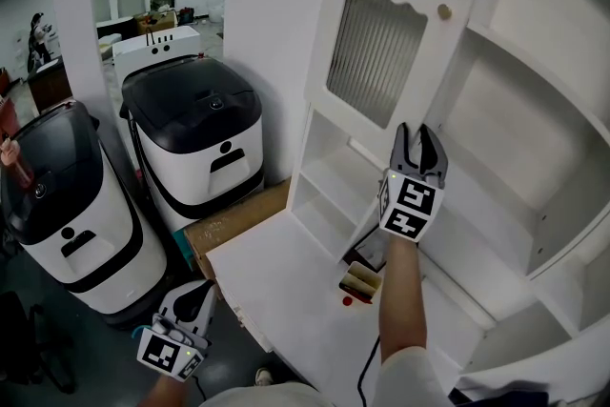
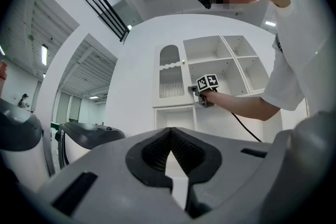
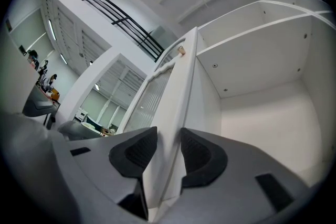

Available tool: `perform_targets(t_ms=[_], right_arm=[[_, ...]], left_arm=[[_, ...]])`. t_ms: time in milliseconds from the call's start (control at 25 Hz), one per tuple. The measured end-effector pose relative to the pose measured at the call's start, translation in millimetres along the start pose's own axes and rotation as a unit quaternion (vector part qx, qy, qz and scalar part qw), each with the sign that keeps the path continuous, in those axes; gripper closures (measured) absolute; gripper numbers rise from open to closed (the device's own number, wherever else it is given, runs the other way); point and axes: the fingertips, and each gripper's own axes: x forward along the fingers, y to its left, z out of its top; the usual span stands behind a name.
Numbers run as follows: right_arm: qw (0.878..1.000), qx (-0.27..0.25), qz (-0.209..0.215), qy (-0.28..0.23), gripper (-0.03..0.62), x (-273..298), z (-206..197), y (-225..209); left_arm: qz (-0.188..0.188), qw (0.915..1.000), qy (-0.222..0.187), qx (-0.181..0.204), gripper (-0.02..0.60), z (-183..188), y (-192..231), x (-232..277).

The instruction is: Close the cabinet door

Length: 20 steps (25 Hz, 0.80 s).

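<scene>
White cabinet (image 1: 534, 100) fills the right side, its door (image 1: 386, 43) swung out to the left. My right tool (image 1: 420, 140) pinches the door's near edge. My left tool (image 1: 198, 289) hangs low, pressed together and empty. The grip looks set, so next I'd swing the door right until it shuts.

Door (image 1: 381, 43) left of shelves (image 1: 530, 71) (machines (image 1: 195, 133) leftmost)

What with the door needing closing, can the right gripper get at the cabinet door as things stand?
Apparently yes: the right gripper straddles the edge of the cabinet door, pads seemingly against both faces, nothing blocking.
</scene>
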Motion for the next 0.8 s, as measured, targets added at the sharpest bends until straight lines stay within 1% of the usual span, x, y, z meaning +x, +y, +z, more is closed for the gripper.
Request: perform_targets(t_ms=[200, 320, 400, 560, 680, 800], right_arm=[[0.999, 0.035, 0.014, 0.005, 0.456, -1.7, 0.3, -1.6], [0.999, 0.049, 0.010, 0.003, 0.456, -11.7, 1.6, -4.8], [0.998, 0.055, 0.006, -0.003, 0.493, -24.1, 3.0, -3.0], [0.997, 0.071, 0.025, -0.001, 0.524, -52.2, -5.4, 23.6], [0.995, 0.092, 0.046, 0.012, 0.552, -75.8, -18.8, 47.1], [0.992, 0.099, 0.070, 0.033, 0.588, -91.2, -36.9, 69.3]], left_arm=[[0.006, 1.0000, -0.003, -0.001, 0.575, 0.4, -0.7, -9.7], [0.011, 0.9999, -0.003, 0.000, 0.575, 1.4, -1.4, -18.8], [0.015, 0.9999, -0.002, 0.000, 0.575, 1.6, -1.5, -25.3], [0.027, 0.9996, 0.001, 0.001, 0.575, 1.9, -0.3, -41.7], [0.037, 0.9993, 0.004, 0.005, 0.575, 3.8, 1.5, -57.6], [0.052, 0.9986, 0.005, 0.007, 0.575, 6.1, 6.1, -72.3]])
